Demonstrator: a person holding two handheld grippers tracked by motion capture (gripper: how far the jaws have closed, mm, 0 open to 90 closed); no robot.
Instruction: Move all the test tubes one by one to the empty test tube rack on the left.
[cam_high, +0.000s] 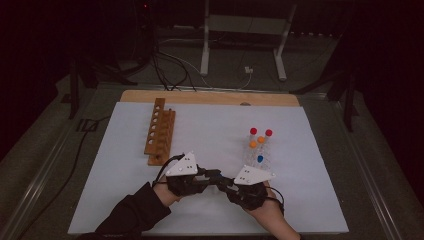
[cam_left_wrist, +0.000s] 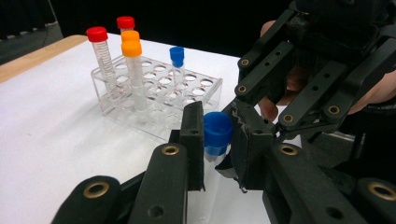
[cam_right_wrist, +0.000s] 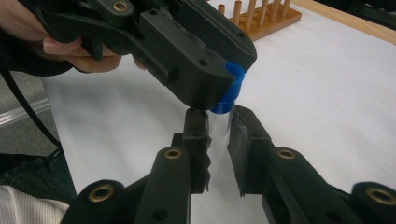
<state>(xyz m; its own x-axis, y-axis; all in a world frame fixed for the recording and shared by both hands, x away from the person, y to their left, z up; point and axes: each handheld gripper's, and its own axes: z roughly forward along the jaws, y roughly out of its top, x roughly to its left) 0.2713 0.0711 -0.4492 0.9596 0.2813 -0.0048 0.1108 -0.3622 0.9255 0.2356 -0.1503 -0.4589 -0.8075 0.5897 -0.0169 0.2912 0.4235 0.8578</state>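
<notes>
In the lower middle of the frame we see our right claw (cam_right_wrist: 217, 135) clamped on the clear body of a tube (cam_right_wrist: 218, 128). From the upper left the left claw (cam_right_wrist: 219, 88) grips its blue cap (cam_right_wrist: 233, 88). A wooden rack (cam_right_wrist: 264, 14) stands at the top on the white surface (cam_right_wrist: 317, 93).

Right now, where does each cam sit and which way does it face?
High view: above the person's side, looking forward and down on the table; forearms, both hands.
Left gripper view: on the left gripper, facing the clear rack; its jaws clamp the blue cap.
Right gripper view: on the right gripper, facing the wooden rack; its jaws grip the tube body.
Shared: both gripper views show the blue-capped tube.
</notes>
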